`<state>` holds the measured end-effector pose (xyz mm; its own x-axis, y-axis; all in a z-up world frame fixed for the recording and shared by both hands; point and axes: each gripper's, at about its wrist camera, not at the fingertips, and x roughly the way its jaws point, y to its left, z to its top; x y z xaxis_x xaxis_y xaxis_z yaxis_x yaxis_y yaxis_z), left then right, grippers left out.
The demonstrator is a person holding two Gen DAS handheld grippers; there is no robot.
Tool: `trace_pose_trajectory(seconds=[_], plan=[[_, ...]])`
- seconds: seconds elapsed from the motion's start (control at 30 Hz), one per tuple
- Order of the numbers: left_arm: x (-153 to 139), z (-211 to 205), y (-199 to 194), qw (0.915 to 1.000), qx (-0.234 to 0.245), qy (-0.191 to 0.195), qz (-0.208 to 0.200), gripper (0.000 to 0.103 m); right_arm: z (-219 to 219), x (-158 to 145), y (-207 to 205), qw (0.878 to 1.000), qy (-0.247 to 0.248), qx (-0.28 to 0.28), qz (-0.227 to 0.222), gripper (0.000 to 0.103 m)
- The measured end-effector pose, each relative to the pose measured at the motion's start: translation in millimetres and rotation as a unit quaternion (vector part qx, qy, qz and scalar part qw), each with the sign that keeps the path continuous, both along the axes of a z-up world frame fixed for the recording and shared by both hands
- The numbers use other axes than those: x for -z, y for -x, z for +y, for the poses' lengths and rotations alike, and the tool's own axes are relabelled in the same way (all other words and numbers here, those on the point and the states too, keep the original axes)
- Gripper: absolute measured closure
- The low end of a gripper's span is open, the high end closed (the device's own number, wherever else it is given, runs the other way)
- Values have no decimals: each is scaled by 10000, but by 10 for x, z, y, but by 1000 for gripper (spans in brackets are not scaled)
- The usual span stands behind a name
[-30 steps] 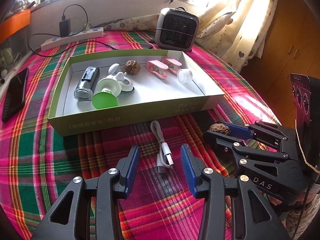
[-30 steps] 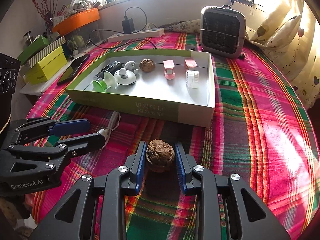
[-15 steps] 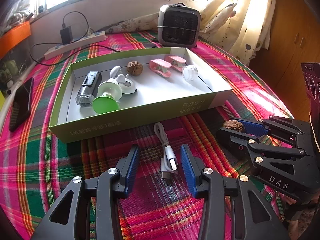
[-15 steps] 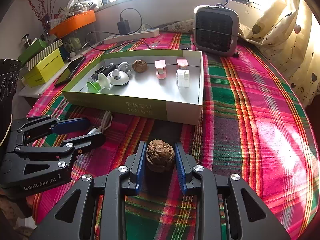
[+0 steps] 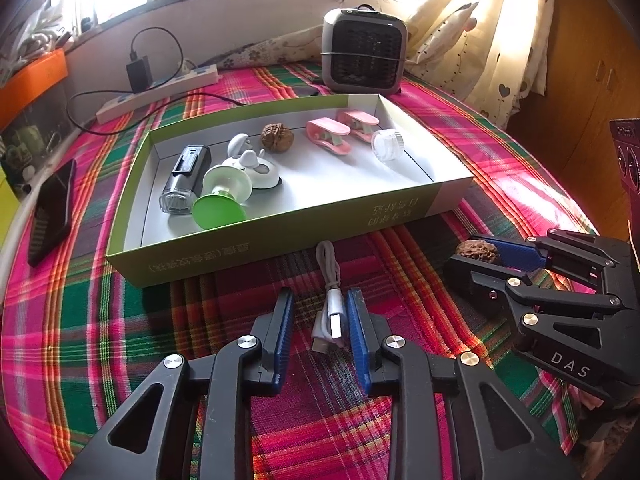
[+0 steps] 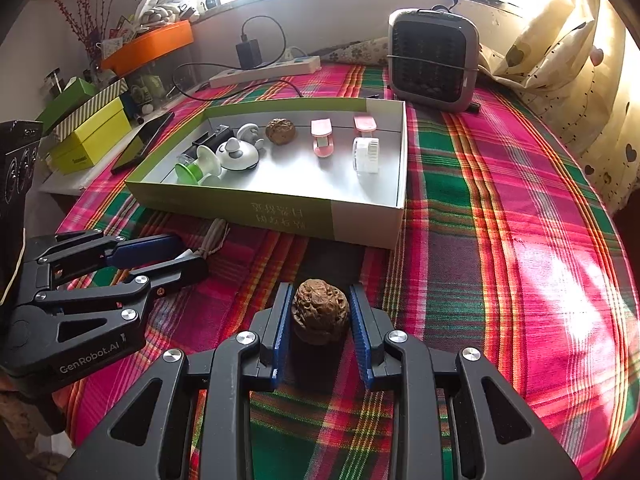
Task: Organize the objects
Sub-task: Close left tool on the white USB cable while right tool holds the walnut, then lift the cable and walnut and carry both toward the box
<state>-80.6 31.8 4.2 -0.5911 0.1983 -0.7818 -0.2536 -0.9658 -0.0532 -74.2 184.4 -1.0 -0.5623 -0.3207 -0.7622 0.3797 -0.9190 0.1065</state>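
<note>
Right wrist view: two walnuts, one boxed [image 6: 281, 131], one [image 6: 320, 311] clenched in right claw [image 6: 320, 320].

- Cloth [image 5: 120, 320]: woven plaid fabric, matt.
- Box [image 5: 280, 240]: cardboard, green printed outside, smooth white inside.
- Walnut [image 6: 320, 310]: rough, wrinkled brown shell, matt.
- Cable [image 5: 332, 280]: smooth pale sheath with a bright metal plug.
- Left gripper [image 5: 320, 314] and right gripper [image 6: 320, 314]: matt black plastic, ribbed blue pads, shiny metal rivets.
- Phone [image 5: 52, 208], far left: glossy black glass.
- Heater [image 5: 364, 56]: smooth grey plastic shell, dark grille.
</note>
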Motion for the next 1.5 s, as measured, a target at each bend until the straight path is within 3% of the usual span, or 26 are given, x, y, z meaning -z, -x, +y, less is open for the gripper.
trace_pose_trajectory(seconds=[0.33,1.5], plan=[[-1,0,-3,10000,5,-26,0,89,1,-2,1,10000,-6,0,1,74],[-7,-49,-84,9998,-40,-166,35,90,26,-7,-60,9999,-40,118,31,74]])
